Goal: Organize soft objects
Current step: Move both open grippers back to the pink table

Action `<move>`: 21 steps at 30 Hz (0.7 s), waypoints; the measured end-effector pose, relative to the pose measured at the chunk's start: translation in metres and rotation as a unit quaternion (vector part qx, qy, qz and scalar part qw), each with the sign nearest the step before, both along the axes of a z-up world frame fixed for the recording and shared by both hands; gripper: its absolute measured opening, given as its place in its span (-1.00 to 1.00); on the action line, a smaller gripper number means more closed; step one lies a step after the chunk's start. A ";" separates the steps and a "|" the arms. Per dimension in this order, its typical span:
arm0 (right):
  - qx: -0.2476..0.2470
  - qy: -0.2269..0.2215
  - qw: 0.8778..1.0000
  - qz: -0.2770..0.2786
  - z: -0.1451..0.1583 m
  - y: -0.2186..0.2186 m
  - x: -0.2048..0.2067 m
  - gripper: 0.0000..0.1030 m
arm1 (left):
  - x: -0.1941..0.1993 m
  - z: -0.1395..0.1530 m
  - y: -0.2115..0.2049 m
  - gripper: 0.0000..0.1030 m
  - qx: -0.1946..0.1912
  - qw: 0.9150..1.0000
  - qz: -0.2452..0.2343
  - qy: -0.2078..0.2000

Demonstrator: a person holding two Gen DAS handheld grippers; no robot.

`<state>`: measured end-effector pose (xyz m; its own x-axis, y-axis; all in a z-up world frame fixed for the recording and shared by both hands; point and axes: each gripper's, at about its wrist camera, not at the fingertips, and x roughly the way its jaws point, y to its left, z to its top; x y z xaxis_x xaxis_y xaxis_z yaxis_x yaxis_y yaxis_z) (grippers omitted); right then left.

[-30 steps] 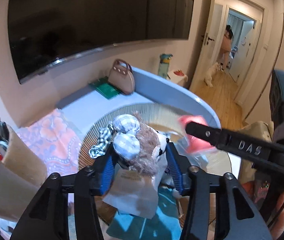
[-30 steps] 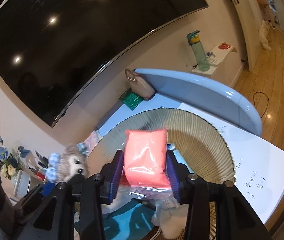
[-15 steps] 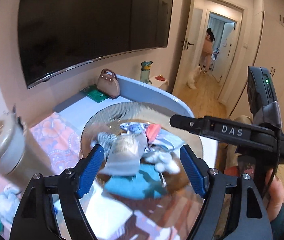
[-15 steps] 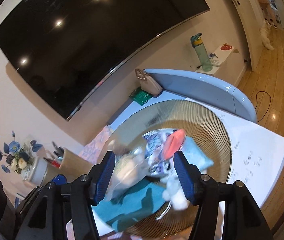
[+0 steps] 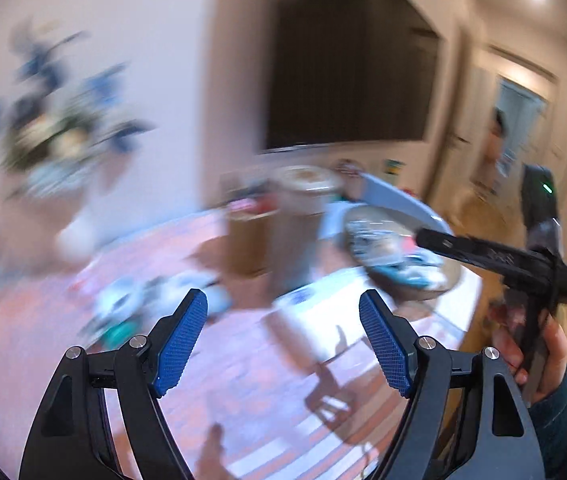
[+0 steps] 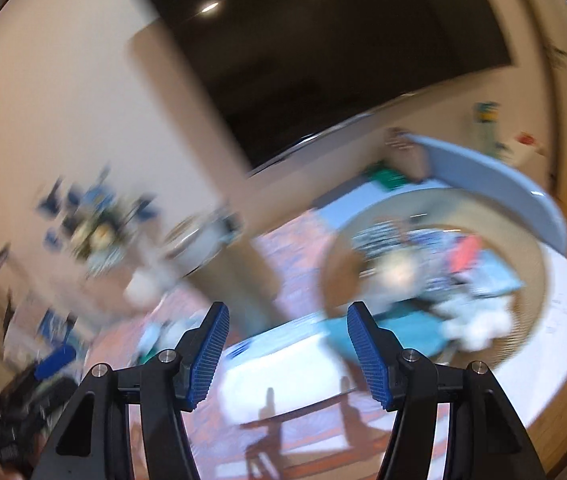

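Both views are motion-blurred. A round woven basket (image 6: 539, 280) holds a pile of soft things: a plush toy (image 6: 397, 276), a pink-red pouch (image 6: 465, 250), teal cloth (image 6: 407, 332) and white fluff (image 6: 479, 326). It also shows in the left wrist view (image 5: 447, 276), far right. My left gripper (image 5: 283, 338) is open and empty over the pink patterned tablecloth (image 5: 243, 392). My right gripper (image 6: 287, 352) is open and empty, to the left of the basket. The right gripper's body (image 5: 499, 260) reaches over the basket in the left wrist view.
A blue flower vase (image 6: 95, 236), a cardboard cup (image 5: 259, 236) and small blurred items (image 5: 131, 308) stand on the table's left. A white sheet (image 6: 283, 364) lies under the right gripper. A blue board (image 6: 491, 176) and a dark TV (image 6: 323, 48) are behind.
Both grippers have let go of their soft things into the basket, opened, and swung back and to the left, away from the basket. The views are now blurred.
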<state>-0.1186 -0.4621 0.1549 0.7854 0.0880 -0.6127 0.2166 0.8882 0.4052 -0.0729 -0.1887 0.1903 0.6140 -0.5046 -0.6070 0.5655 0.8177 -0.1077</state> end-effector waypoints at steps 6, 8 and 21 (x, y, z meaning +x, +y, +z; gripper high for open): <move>-0.048 0.000 0.992 0.120 -0.011 0.104 0.031 0.20 | 0.009 0.028 0.093 0.50 0.068 0.991 0.114 -0.036; -0.051 0.006 0.988 0.145 -0.026 0.134 0.045 0.29 | 0.014 0.032 0.116 0.55 0.104 0.981 0.154 -0.049; -0.119 0.059 0.964 0.231 -0.133 0.237 0.119 0.32 | 0.091 -0.148 0.148 0.63 0.048 0.976 0.197 0.077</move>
<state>-0.0001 -0.2255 0.0218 0.6197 0.2565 -0.7417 -0.1916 0.9659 0.1740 0.0182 -0.0405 0.0427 0.6465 -0.1829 -0.7406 0.1874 0.9792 -0.0783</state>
